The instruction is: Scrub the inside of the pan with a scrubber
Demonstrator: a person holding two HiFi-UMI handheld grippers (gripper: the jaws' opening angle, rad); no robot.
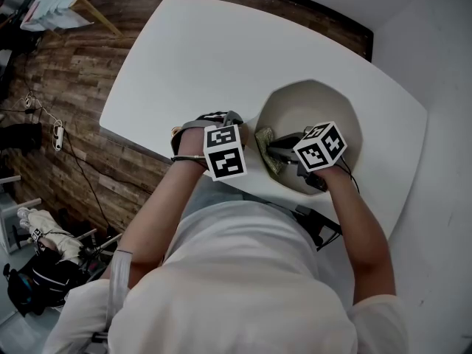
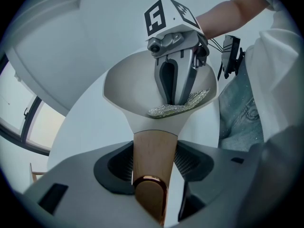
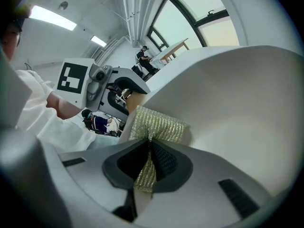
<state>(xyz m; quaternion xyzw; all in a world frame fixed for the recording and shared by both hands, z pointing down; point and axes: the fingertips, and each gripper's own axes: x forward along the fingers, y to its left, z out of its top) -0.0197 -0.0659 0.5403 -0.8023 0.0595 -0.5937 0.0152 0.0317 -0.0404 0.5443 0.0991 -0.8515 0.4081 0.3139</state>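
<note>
Hugging pan's handle-side wall, right gripper pinches scrubber

Place: it looked like a lab-style workroom.
Floor: wood planks with a loose cable.
Ceiling: strip lights.
Walls: tall windows.
Background: a seated person worked at another table.

The person wears a white short-sleeved shirt, filling the head view's lower centre, and pale blue jeans at the left gripper view's right edge. The left gripper and right gripper are grey with dark ribbed pads. Each carries 1 white cube with black square markers. Thin black cables trail from the right one.
</note>
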